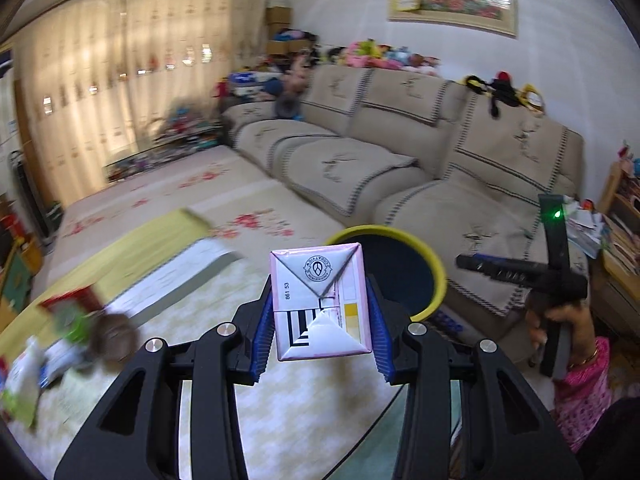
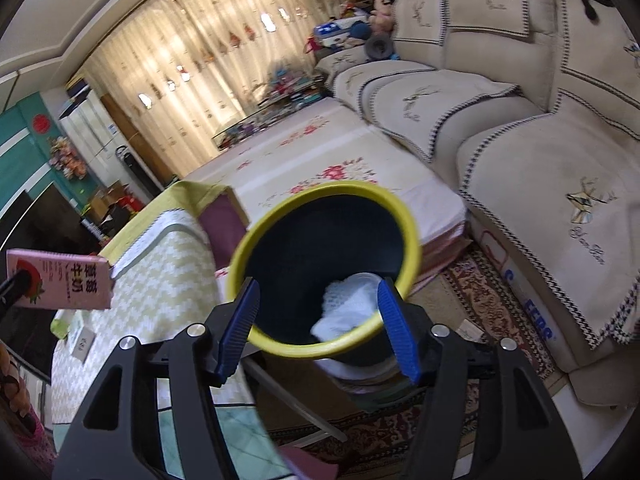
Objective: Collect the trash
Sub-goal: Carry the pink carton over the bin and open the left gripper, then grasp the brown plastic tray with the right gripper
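Carton (image 1: 320,304) is sitting clenched in my left tongs (image 1: 322,316), just short of the yellow-rimmed bin (image 1: 434,276) beyond it. I'm keeping it level until it's over the rim. Right tongs (image 2: 318,328) are hanging released above the bin.

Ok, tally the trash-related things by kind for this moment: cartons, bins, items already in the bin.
Pink milk carton, held in the left gripper: 1
Yellow-rimmed bin: 1
White crumpled trash inside the bin: 1 clump; a separate count cannot be told
Total: 3
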A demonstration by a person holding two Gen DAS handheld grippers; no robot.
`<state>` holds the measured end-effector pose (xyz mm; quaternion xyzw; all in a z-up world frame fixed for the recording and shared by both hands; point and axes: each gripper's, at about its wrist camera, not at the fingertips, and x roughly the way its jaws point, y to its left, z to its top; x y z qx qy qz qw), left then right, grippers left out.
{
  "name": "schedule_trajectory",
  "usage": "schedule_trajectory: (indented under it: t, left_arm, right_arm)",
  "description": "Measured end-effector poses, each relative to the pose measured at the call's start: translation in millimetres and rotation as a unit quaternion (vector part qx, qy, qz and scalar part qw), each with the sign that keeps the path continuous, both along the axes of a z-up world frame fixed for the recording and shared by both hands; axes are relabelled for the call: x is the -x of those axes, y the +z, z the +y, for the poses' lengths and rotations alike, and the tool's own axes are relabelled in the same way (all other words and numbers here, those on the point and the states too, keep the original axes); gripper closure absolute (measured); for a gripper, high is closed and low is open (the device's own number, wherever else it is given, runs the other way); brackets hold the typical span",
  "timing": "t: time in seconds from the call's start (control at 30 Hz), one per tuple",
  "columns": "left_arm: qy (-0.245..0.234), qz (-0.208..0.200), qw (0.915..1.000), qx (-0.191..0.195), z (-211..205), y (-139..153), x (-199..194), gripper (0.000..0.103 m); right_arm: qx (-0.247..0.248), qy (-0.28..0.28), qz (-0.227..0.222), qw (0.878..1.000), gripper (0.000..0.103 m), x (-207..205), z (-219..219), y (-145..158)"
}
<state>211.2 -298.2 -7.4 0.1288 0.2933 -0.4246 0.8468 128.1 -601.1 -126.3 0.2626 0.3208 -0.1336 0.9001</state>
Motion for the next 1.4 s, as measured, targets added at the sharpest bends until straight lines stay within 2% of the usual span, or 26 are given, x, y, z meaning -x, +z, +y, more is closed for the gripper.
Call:
schedule_trajectory:
  t: [0.13, 0.3, 0.47, 0.63, 0.7, 0.77, 0.87, 0.93, 1.0, 1.07, 1.1, 1.23, 1.4]
  left_arm:
    - [-0.033, 0.017, 0.9993, -0.001, -55.3, -8.9, -9.8, 0.061]
    - [-0.055, 0.045, 0.9973, -0.016, -119.4, -33.4, -27.6, 0.061]
    - [-0.057, 0.067, 0.9957, -0.029, -157.6, -60.0, -42.3, 0.061]
    - [-0.046, 0.087, 0.9944, -0.037, -177.8, -78.9, -59.0, 0.060]
    - [-0.039, 0.096, 0.9943, -0.028, -175.3, -78.4, -62.4, 0.048]
    - [-0.029, 0.092, 0.9952, -0.018, -161.3, -73.4, -63.4, 0.041]
    - [-0.005, 0.066, 0.9978, -0.001, -127.7, -53.4, -58.6, 0.040]
    - [0.016, 0.053, 0.9983, 0.015, -97.8, -37.5, -52.1, 0.034]
    - [0.045, 0.040, 0.9973, 0.043, -58.4, -20.7, -42.6, 0.022]
    - [0.073, 0.031, 0.9947, 0.066, -22.5, -9.0, -35.9, 0.016]
    - [0.094, 0.024, 0.9920, 0.081, 3.4, -2.6, -30.6, 0.012]
    - [0.161, 0.008, 0.9812, 0.105, 86.8, 6.7, -13.9, 0.007]
    - [0.266, -0.017, 0.9601, 0.086, 182.0, 0.6, 9.2, 0.006]
  right_arm:
    - [0.000, -0.019, 0.005, 1.000, 0.044, 9.4, -15.4, -5.0]
    - [0.004, -0.030, 0.012, 0.999, 0.044, 13.4, -25.6, -8.8]
    - [0.004, -0.031, 0.022, 0.999, 0.044, 9.6, -28.3, -14.9]
    - [0.002, -0.022, 0.027, 0.999, 0.043, 4.8, -23.2, -18.1]
    - [0.004, -0.019, 0.028, 0.999, 0.042, 2.7, -19.3, -16.2]
    - [0.006, -0.016, 0.029, 0.999, 0.040, 1.2, -16.6, -15.2]
    - [0.010, -0.010, 0.029, 0.999, 0.040, -2.8, -9.7, -12.5]
    - [0.010, -0.003, 0.029, 1.000, 0.040, -6.8, -4.2, -11.0]
    - [0.012, 0.010, 0.029, 0.999, 0.040, -13.3, 3.9, -9.9]
    - [0.014, 0.023, 0.031, 0.999, 0.039, -19.4, 13.6, -8.6]
    - [0.016, 0.034, 0.033, 0.999, 0.039, -25.1, 21.5, -7.7]
    - [0.027, 0.076, 0.041, 0.996, 0.038, -46.7, 53.1, -4.1]
    - [0.045, 0.141, 0.047, 0.988, 0.038, -78.2, 109.3, 3.5]
